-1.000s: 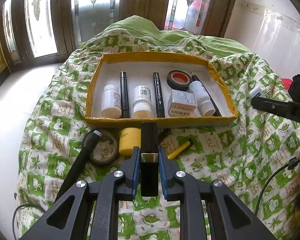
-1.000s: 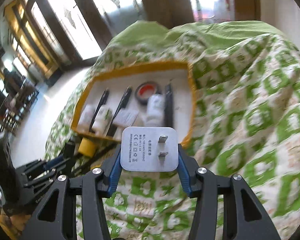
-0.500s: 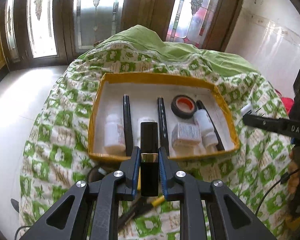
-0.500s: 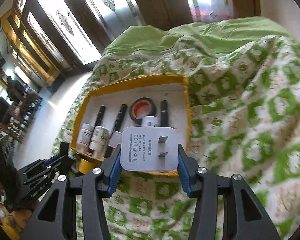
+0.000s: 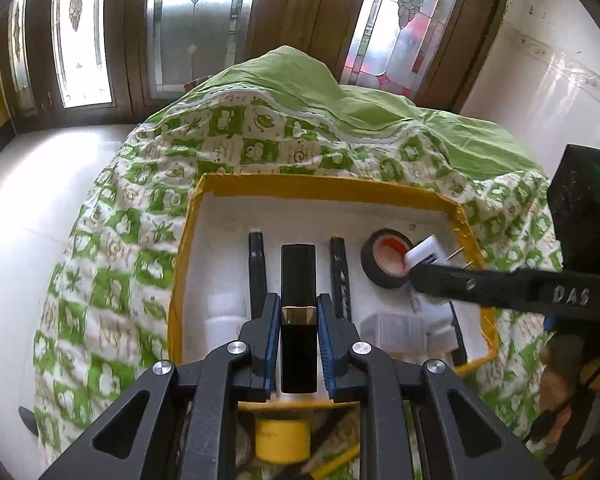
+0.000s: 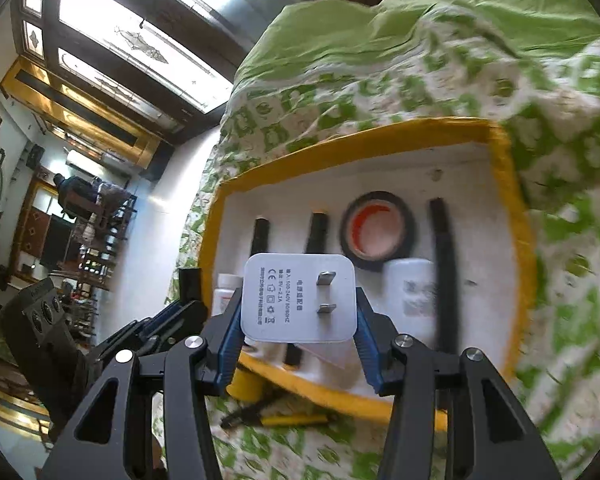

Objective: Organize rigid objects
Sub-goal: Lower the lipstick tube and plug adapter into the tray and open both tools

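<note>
While hovering over the yellow-rimmed tray, left gripper pinching a black tube, right gripper pinching a white plug, both apparently mid-carry, needing free slots for lowering.

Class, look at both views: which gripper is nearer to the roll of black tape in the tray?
Right. The right gripper, holding the white charger, hangs right beside the tape roll. The left gripper, holding a black bar, sits farther left.

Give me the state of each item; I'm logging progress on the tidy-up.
left tool: shut on black lipstick tube, over the tray.
right tool: shut on white charger, prongs facing camera.
yellow-rimmed tray: open, partly filled.
black tape roll: lying flat in tray.
yellow tape roll: outside tray.
</note>
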`<control>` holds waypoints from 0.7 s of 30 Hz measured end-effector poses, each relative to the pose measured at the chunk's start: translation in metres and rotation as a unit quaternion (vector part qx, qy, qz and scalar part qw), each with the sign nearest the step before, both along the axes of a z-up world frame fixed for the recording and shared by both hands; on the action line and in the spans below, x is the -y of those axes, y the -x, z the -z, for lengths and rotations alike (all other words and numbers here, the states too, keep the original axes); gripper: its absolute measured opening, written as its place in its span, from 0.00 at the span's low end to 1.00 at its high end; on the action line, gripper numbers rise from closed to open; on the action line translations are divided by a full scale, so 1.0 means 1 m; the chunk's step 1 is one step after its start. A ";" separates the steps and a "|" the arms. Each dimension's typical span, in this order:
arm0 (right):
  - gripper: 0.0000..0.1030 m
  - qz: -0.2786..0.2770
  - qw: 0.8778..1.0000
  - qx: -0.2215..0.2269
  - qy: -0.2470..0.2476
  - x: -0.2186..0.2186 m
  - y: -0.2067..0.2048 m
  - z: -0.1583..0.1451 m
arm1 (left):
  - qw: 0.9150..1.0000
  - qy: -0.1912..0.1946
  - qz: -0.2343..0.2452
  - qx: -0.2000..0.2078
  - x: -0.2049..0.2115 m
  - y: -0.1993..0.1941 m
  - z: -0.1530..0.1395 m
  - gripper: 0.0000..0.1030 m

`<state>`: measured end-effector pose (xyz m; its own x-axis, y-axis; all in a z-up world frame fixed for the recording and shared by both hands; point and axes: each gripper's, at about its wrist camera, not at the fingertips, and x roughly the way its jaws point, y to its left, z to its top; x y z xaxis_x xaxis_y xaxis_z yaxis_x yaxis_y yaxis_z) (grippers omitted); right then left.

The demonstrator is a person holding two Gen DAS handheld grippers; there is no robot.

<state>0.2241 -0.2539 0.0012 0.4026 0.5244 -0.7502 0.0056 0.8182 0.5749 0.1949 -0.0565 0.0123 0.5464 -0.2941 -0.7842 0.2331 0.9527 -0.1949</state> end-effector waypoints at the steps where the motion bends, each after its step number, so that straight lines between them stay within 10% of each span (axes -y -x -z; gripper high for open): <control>1: 0.48 -0.001 1.000 -0.005 0.001 -0.003 -0.005 0.004 | 1.000 -0.002 0.000 -0.001 0.000 -0.006 0.001 0.17; 12: 0.48 0.018 0.999 -0.049 0.002 -0.004 -0.028 0.040 | 1.000 0.010 0.002 -0.026 0.015 -0.052 0.026 0.17; 21: 0.47 0.008 0.991 -0.013 0.131 -0.015 -0.036 0.036 | 0.999 -0.001 0.003 -0.043 0.026 -0.075 0.048 0.17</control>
<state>0.2600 -0.2390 -0.0348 0.3880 0.3044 -0.8699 0.0327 0.9387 0.3431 0.2700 -0.0822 -0.0361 0.4754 -0.2952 -0.8288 0.2208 0.9519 -0.2124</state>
